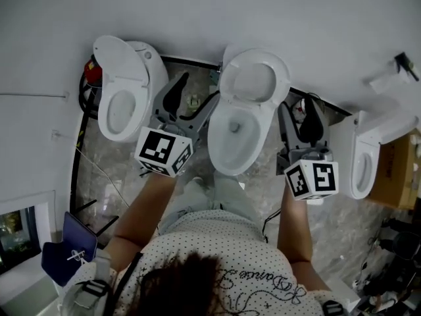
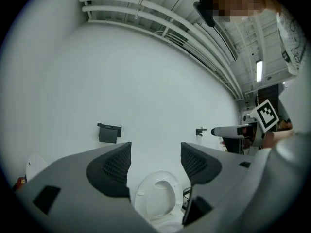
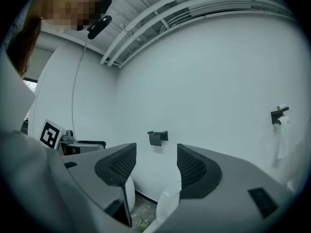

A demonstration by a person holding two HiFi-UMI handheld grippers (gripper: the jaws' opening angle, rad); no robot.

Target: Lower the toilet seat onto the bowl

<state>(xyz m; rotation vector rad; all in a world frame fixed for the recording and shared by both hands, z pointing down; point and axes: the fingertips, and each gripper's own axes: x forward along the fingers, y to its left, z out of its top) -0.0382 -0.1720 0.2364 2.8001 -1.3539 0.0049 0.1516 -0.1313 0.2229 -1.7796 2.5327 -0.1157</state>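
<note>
I see the toilet seat (image 1: 253, 78) raised above the bowl (image 1: 231, 137), left hand-held gripper (image 1: 196, 94) just beside it, jaws apart, empty, right hand-held gripper (image 1: 297, 114) on the far side, likewise open.

Left gripper (image 2: 155, 160) is seen with jaws wide apart, nothing gripped between the pads. Through the gap a toilet seat (image 2: 141, 198) is seen raised, standing upright against the white wall (image 2: 146, 81). A dark wall bracket (image 2: 109, 132) is mounted above the left jaw, and a smaller one (image 2: 201, 131) is fixed near the right jaw. A marker cube (image 2: 266, 115) is visible at far right (beside a grey gripper body). White pipes (image 2: 146, 8) are run along the ceiling. A second white toilet (image 2: 35, 166) is partly seen at far left.
</note>
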